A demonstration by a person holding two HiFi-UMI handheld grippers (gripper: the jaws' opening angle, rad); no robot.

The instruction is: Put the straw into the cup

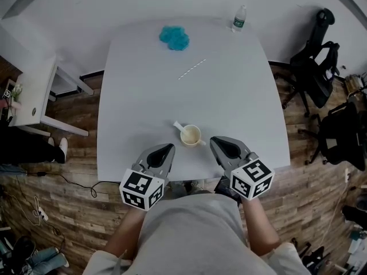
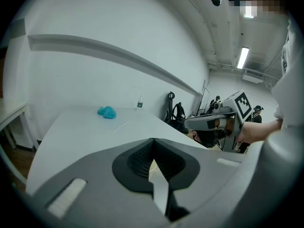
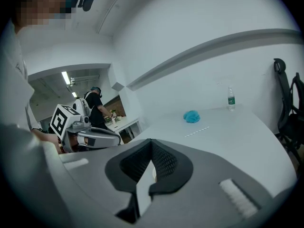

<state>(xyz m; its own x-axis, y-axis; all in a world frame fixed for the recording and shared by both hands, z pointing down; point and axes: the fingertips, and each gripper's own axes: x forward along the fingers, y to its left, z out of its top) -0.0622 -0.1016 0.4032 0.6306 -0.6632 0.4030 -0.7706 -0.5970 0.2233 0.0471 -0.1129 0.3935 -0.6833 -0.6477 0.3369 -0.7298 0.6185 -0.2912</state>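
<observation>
A white straw (image 1: 191, 69) lies flat on the white table (image 1: 241, 96), far out past the middle; it also shows as a thin line in the left gripper view (image 2: 120, 127) and the right gripper view (image 3: 196, 132). A small cream cup (image 1: 190, 135) stands near the table's front edge. My left gripper (image 1: 170, 146) hovers just left of the cup, jaws shut and empty (image 2: 153, 139). My right gripper (image 1: 213, 140) sits just right of the cup, its jaws likewise shut on nothing (image 3: 151, 139). Both point toward the far side of the table.
A crumpled blue cloth (image 1: 174, 38) lies at the table's far side, and a water bottle (image 1: 239, 18) stands at the far right corner. Black office chairs (image 1: 315, 67) stand to the right. A white side table (image 1: 34, 90) stands on the left.
</observation>
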